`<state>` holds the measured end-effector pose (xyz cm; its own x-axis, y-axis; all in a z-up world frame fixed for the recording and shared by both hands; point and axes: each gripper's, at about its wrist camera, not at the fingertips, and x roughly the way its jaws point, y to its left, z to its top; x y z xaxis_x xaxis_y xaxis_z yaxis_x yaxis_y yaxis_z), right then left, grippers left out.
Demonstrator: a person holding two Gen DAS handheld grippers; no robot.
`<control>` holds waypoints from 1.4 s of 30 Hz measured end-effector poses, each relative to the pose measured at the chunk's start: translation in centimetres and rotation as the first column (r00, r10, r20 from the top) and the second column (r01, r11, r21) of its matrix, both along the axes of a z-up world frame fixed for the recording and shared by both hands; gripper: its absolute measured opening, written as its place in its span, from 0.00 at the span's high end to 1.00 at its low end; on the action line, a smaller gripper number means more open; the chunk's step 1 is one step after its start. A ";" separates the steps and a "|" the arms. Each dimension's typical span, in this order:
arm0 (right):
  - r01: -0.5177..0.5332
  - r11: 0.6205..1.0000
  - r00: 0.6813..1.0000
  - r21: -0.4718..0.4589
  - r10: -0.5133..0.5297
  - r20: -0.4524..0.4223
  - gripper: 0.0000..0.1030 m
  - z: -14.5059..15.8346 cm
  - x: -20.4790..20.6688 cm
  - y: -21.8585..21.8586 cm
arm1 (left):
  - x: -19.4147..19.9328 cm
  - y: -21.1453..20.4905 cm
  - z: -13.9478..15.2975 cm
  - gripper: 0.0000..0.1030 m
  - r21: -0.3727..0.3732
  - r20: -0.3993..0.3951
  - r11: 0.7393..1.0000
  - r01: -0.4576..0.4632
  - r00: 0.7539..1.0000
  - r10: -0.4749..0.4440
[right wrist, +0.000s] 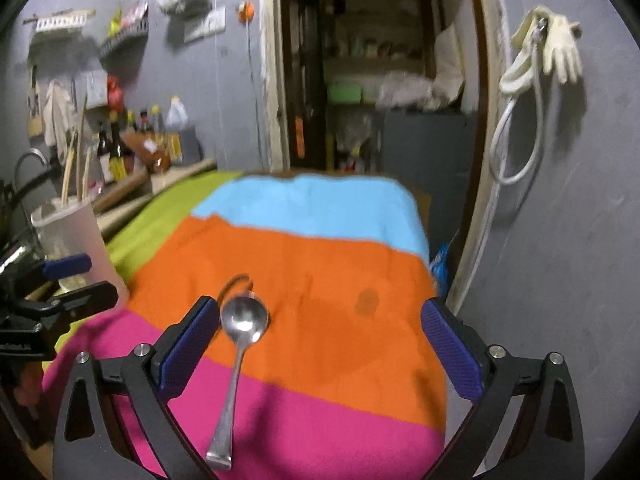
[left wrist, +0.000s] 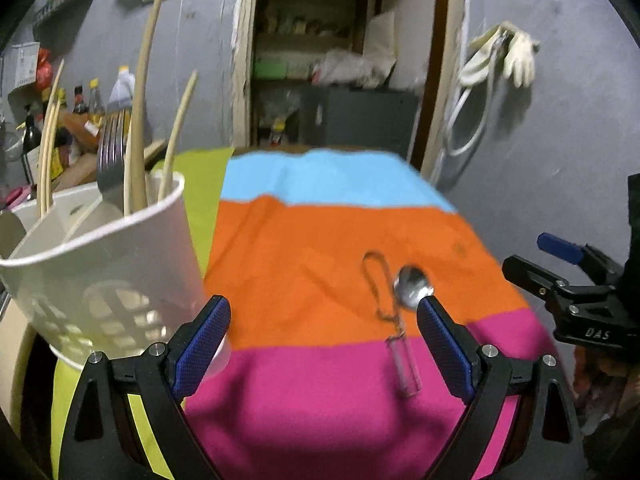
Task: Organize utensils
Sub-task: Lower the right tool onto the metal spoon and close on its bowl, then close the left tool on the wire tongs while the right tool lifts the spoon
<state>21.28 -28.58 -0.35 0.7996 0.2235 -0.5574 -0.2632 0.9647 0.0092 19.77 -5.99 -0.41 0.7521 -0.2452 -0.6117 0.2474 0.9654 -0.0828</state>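
- We hold the left tool point(left wrist: 323, 344) wide apart with nothing between its pads, ready for a pick.
- The right tool point(right wrist: 320, 344) is also wide and empty, and we angle it down toward the desk point(right wrist: 320, 264).
- The spoon point(right wrist: 236, 364) lies flat on the striped cloth, bowl toward 12 o'clock, just beside the right tool's left pad.
- The white utensil holder point(left wrist: 100, 264) stands upright at 9 o'clock and carries a fork point(left wrist: 114, 152) and chopsticks point(left wrist: 140, 120); we judge it the spoon's destination.

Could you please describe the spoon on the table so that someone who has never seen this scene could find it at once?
Find the table's striped cloth of blue, orange and pink bands. The shiny silver metal spoon lies flat there, bowl on the orange band, handle across the pink. Unlike the utensils standing in the white plastic holder at the left, it lies alone.
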 end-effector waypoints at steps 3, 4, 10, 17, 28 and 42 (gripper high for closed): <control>-0.041 0.998 0.998 -0.042 0.038 -0.058 0.07 -1.1 0.6 1.0 | 0.5 0.3 -1.0 0.11 0.013 -0.057 1.000 -0.019 0.998 0.019; -0.054 0.997 0.996 -0.060 0.050 -0.074 0.09 -1.5 0.7 1.3 | 0.6 0.4 -1.2 0.11 0.015 -0.071 1.000 -0.022 0.997 0.023; -0.143 0.983 0.977 -0.115 0.122 -0.177 0.17 -3.4 2.1 3.0 | 1.2 0.5 -2.4 0.11 0.059 -0.131 0.998 -0.036 0.990 0.044; -0.243 0.956 0.946 -0.164 0.196 -0.259 0.33 -5.0 3.8 5.3 | 1.7 0.5 -3.7 0.11 0.071 -0.182 0.996 -0.048 0.981 0.061; -0.258 0.956 0.939 -0.140 0.214 -0.271 0.60 -5.3 5.8 5.5 | 2.3 0.3 -3.3 0.11 0.035 -0.192 0.999 -0.021 0.981 0.027; -0.192 0.972 0.953 -0.134 0.153 -0.260 0.61 -4.9 6.0 0.8 | 4.8 -3.3 -2.9 0.15 0.016 -0.187 0.991 0.134 0.974 -0.129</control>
<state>27.23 -27.74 -5.27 0.5899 0.2403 -0.7709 -0.4340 0.8994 -0.0517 24.61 -9.27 -3.33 0.5874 -0.3149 -0.7455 0.3550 0.9281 -0.1123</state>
